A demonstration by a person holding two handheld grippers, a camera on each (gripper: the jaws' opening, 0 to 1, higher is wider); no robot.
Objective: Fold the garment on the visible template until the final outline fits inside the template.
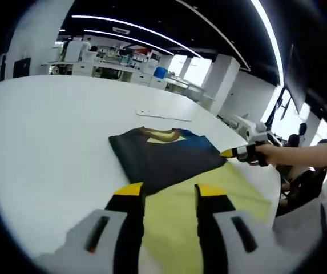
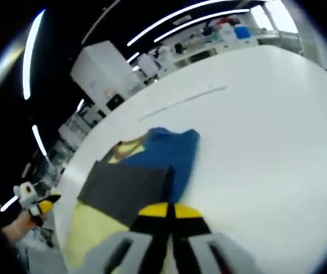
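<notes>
Left gripper (image 1: 169, 190) hangs with its yellow-tipped jaws spread wide and nothing between them, just above the near edge of the dark garment (image 1: 163, 154), which lies partly folded across the yellow template (image 1: 231, 194) on the white table (image 1: 49, 131). Over on the right gripper (image 2: 169, 211), the jaws are pressed together right at the garment's edge, though whether they pinch fabric I cannot tell, with blue cloth (image 2: 166, 148) just beyond.
</notes>
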